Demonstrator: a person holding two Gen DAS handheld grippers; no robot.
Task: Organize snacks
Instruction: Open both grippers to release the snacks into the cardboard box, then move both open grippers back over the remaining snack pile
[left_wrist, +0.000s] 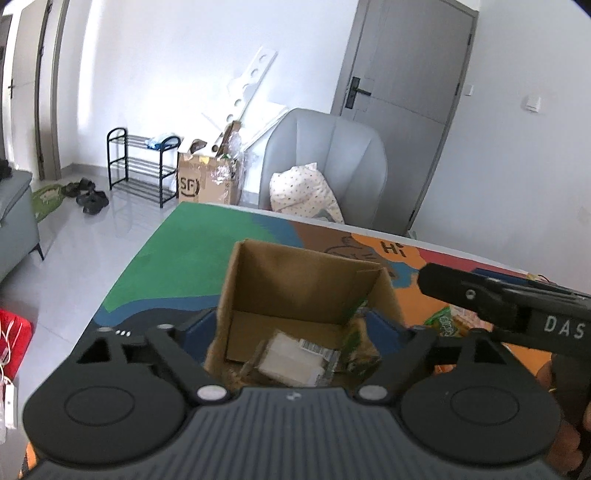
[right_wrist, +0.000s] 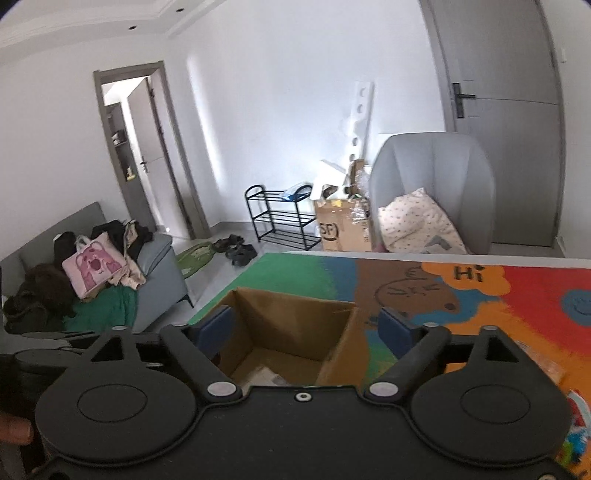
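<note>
Snacks: a clear packet (left_wrist: 295, 356) and a green wrapper (left_wrist: 354, 332) lie in the open cardboard box (left_wrist: 306, 288) at lower centre of the left view, and a green bag (left_wrist: 445, 323) waits on the mat (left_wrist: 173, 258) at right. The left gripper (left_wrist: 295, 328) is spread astride the box, empty. The right gripper (right_wrist: 308, 332) is spread, empty. Closing now could crush or tip the box's walls.

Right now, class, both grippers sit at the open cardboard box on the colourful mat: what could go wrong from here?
1. The left gripper is open and straddles the cardboard box; closing could crush its thin walls.
2. The right gripper hovers open close by, so the two tools could collide.
3. A green snack packet lies outside the box beside the right tool and could get swept along the mat.
</note>
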